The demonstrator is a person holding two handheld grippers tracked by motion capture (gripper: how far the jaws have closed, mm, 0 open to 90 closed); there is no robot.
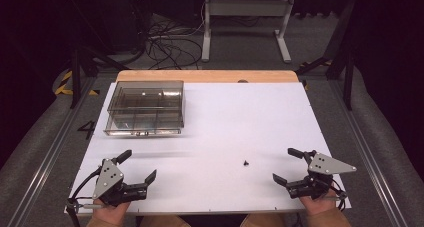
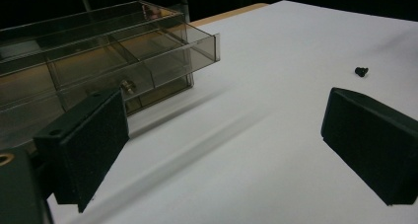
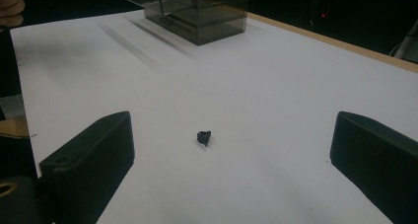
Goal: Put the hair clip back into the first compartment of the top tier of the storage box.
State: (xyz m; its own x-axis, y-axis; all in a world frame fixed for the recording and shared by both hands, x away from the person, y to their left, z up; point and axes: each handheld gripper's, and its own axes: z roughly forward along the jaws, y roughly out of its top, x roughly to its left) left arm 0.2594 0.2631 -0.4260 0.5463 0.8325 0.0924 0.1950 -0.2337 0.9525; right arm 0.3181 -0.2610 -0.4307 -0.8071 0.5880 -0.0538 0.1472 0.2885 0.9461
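A small black screw lies on the white table sheet between the two grippers. It shows ahead of the right jaws and far right in the left gripper view. A smoky clear plastic drawer box with compartments stands at the far left. My left gripper is open near the front left edge, nothing between its jaws. My right gripper is open at the front right, its jaws pointing toward the screw.
A wooden table edge runs along the back. Beyond it stand a white desk frame and loose cables on the floor. A person's hand shows at the top left of the right gripper view.
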